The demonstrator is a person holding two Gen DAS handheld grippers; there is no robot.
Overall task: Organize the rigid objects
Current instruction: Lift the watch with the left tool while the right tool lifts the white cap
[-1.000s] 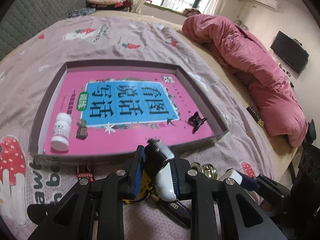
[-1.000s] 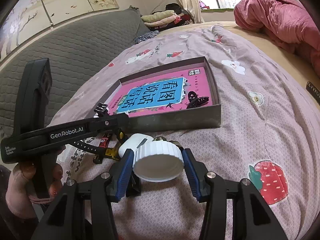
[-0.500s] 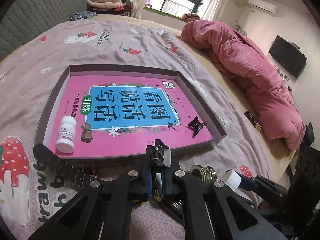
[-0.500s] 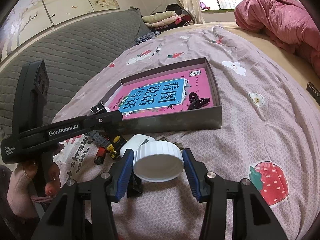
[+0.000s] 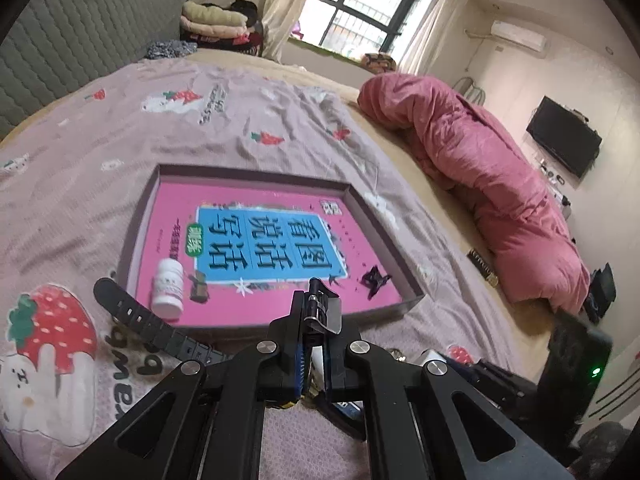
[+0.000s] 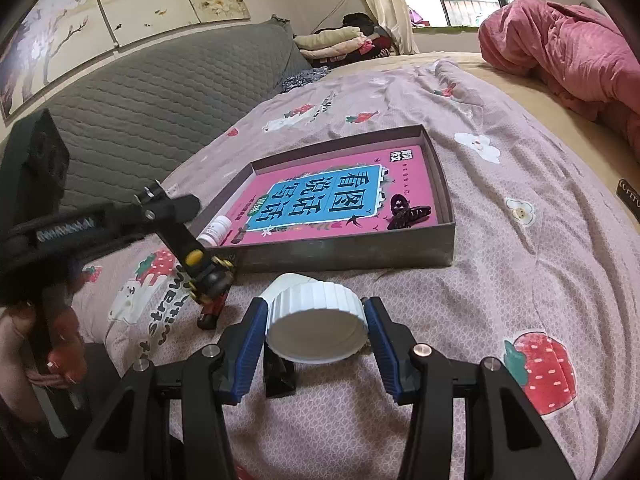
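Observation:
My left gripper (image 5: 311,354) is shut on a black wristwatch; its strap (image 5: 148,326) hangs to the left and its metal buckle (image 5: 322,310) sticks up between the jaws. It is held above the bed, just short of the shallow box (image 5: 384,236) with a pink book as its floor. In the right wrist view the watch body (image 6: 210,278) dangles from the left gripper. My right gripper (image 6: 316,328) is shut on a white ribbed jar (image 6: 316,316), low over the bedsheet. In the box lie a white pill bottle (image 5: 168,288), a small brown object (image 5: 199,286) and a dark hair claw (image 5: 374,280).
A red-and-black small object (image 6: 210,314) lies on the sheet under the watch. A pink duvet (image 5: 500,184) is heaped on the right. A grey quilted headboard (image 6: 160,100) stands behind. The bed edge with dark items (image 5: 576,356) is at the right.
My left gripper has closed on the watch and lifted it off the bed, so the strap now hangs free. My right gripper still holds the white jar in about the same place.

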